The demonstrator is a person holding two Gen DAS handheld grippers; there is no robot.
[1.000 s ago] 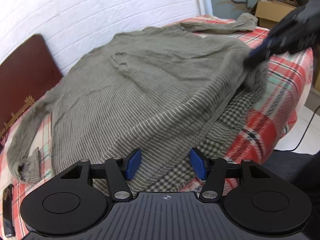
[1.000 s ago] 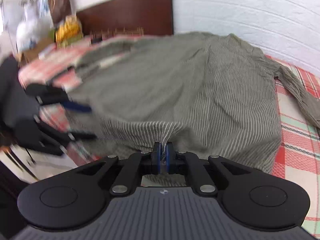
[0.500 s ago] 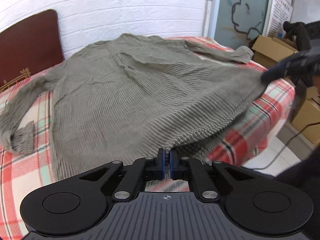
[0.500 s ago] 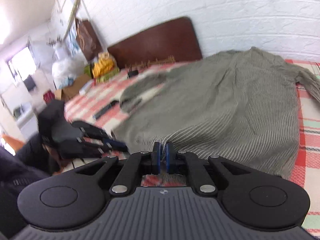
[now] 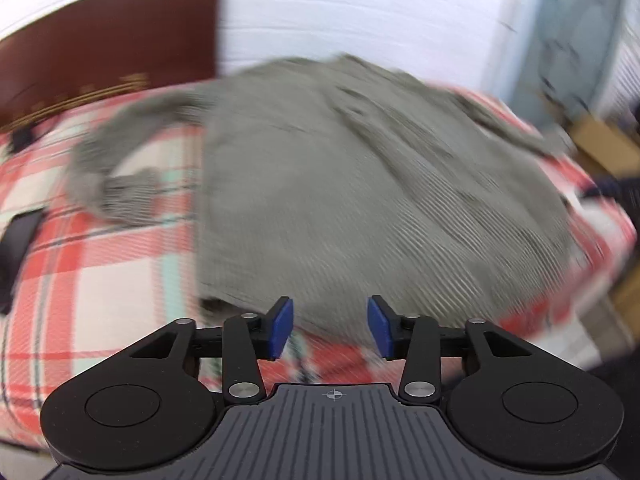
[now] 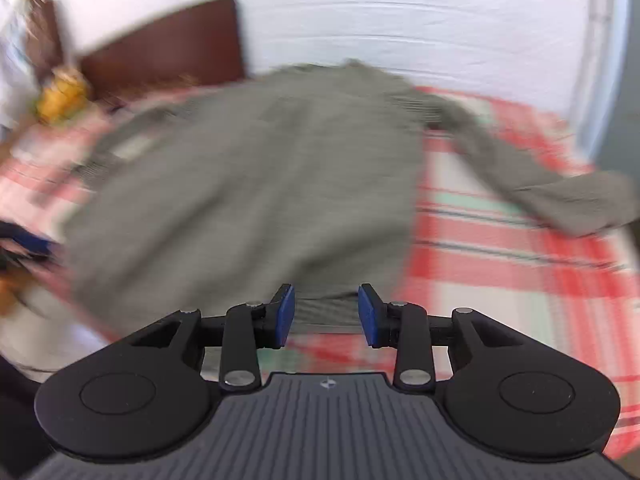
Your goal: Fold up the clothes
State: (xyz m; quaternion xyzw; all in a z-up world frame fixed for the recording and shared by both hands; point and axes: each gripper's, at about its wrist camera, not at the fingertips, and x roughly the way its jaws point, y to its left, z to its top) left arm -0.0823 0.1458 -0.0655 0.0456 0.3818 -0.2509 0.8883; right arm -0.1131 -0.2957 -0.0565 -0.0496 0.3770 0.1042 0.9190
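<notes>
Plaid bed (image 5: 112, 280) had the grey shirt (image 5: 360, 184) spread flat (blurry shots), both left gripper (image 5: 330, 328) and right gripper (image 6: 326, 314) fingers wide apart, holding nothing.

- A red, white and pale green plaid bedspread (image 5: 112, 280) is spread across the bed, reaching to its near edge.
- A dark brown wooden headboard (image 5: 108, 40) is seen at the far left, set against a white brick wall (image 6: 400, 12).
- A black flat object (image 5: 18, 236) (too blurred to identify) lies on the bedspread at the left edge.
- Cardboard boxes (image 5: 604, 148) are seen at the far right, beyond the bed.
- Something yellow (image 6: 60, 96) (blurred) sits near the headboard in the right wrist view.
</notes>
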